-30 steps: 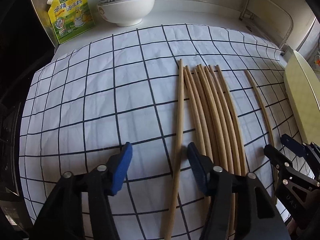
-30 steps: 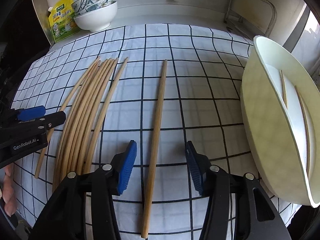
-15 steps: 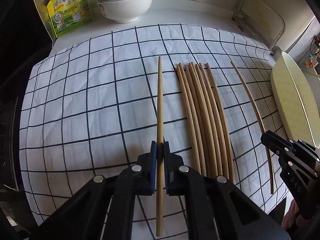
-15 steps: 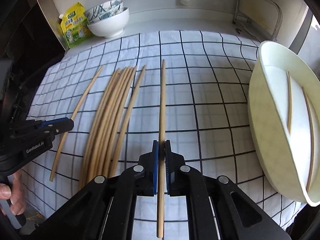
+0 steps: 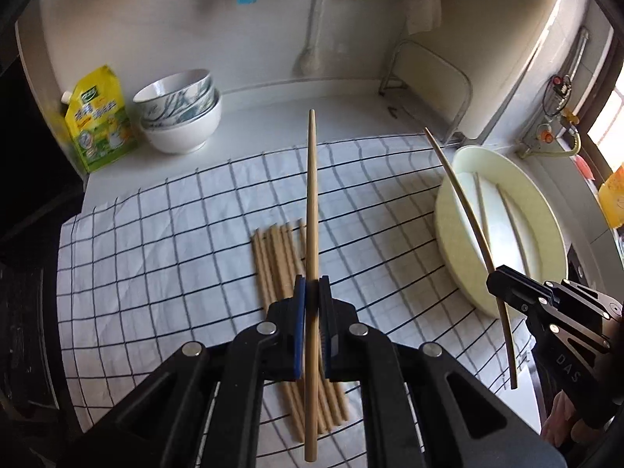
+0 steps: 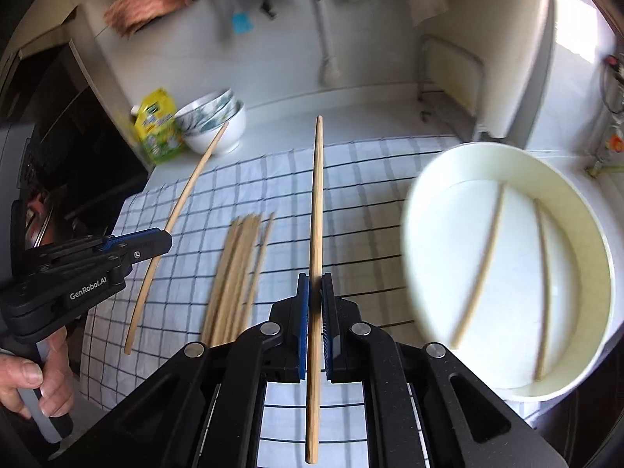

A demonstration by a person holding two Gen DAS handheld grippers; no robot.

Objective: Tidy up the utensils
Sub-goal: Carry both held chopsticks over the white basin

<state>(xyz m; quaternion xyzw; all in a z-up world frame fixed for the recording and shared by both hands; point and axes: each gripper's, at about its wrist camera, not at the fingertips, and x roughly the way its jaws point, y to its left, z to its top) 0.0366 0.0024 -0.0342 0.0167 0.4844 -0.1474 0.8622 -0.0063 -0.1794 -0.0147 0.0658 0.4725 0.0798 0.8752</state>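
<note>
My left gripper (image 5: 312, 292) is shut on a wooden chopstick (image 5: 311, 202) and holds it in the air above the checked cloth (image 5: 156, 249). My right gripper (image 6: 316, 292) is shut on another chopstick (image 6: 316, 202), also lifted. Each gripper shows in the other's view: the right one (image 5: 503, 279) with its chopstick (image 5: 468, 210), the left one (image 6: 156, 240) with its chopstick (image 6: 183, 199). A bundle of several chopsticks (image 5: 279, 257) lies on the cloth below; it also shows in the right wrist view (image 6: 238, 273). The white round basin (image 6: 577, 234) at the right holds two chopsticks (image 6: 483, 261).
Stacked bowls (image 5: 179, 113) and a yellow-green pouch (image 5: 97, 117) stand at the back left of the counter. A metal rack (image 5: 429, 78) leans at the back wall. The basin also shows in the left wrist view (image 5: 546, 210) at the cloth's right edge.
Both grippers closed on a chopstick each, then lifted them off the cloth. The views now look from higher up, with the bundle left lying below.
</note>
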